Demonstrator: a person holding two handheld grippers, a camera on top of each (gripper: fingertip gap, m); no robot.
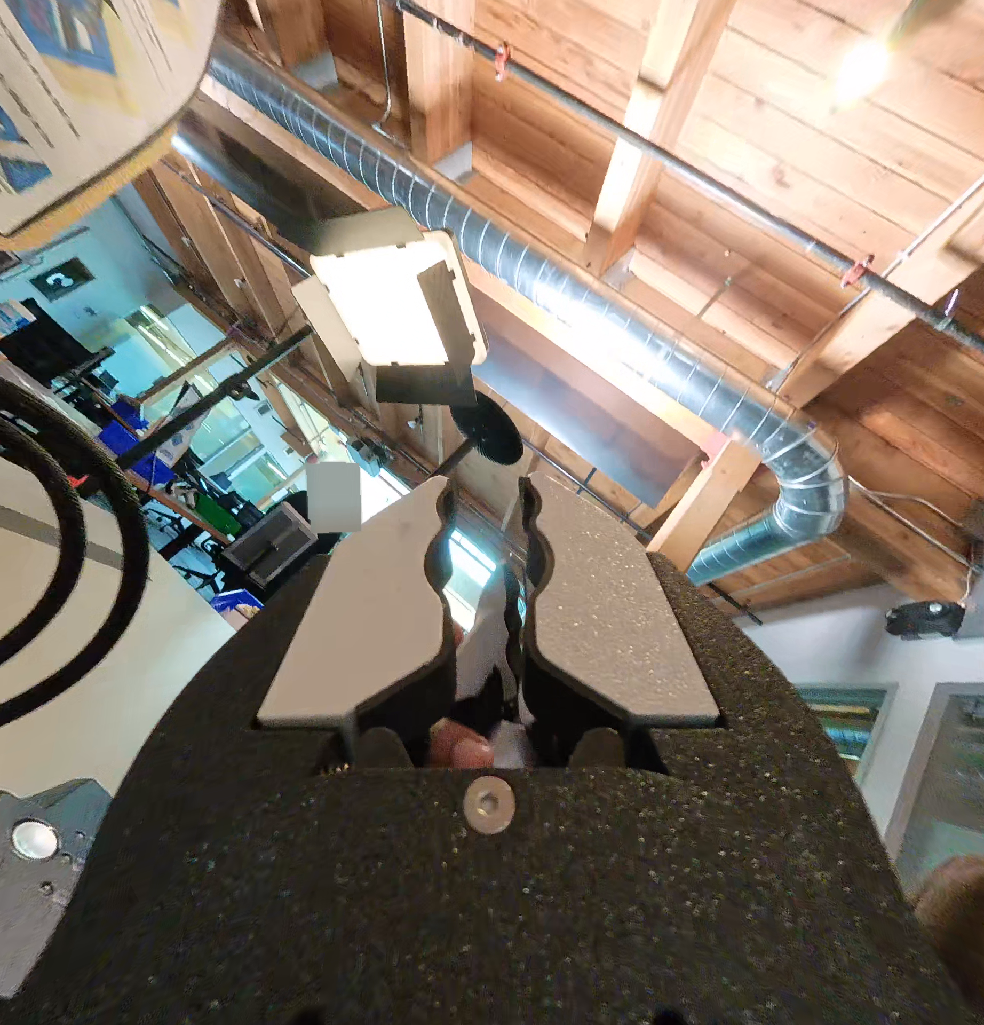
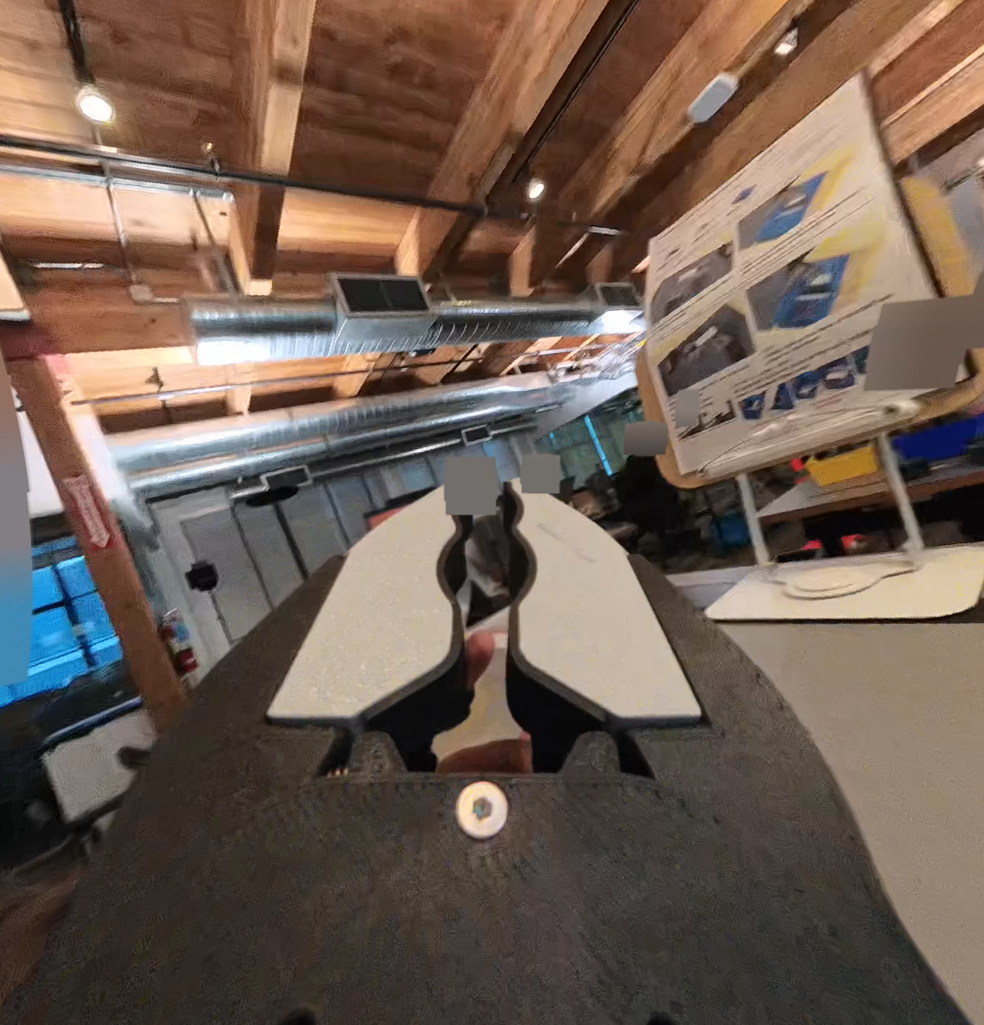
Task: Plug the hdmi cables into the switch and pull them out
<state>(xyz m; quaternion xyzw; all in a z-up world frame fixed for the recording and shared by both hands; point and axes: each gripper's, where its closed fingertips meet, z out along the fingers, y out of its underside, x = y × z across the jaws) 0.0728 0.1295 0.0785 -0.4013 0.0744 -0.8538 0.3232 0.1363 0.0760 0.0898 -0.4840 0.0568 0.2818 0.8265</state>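
Note:
Both grippers point up towards the wooden ceiling, away from the work surface. My left gripper [image 1: 487,482] is open with a clear gap between its fingertips and nothing between them. A black cable [image 1: 71,532] loops over a white surface at the left edge of the left wrist view, well apart from the fingers. My right gripper [image 2: 498,493] is open only a narrow slit and holds nothing; a blur patch covers its left tip. No switch shows in either view.
A lit lamp panel [image 1: 390,299] on a black arm hangs ahead of the left gripper, and a cardboard box [image 1: 63,83] is at the top left. In the right wrist view a poster board [image 2: 767,277] on a white stand [image 2: 850,588] sits on a grey table [image 2: 867,721].

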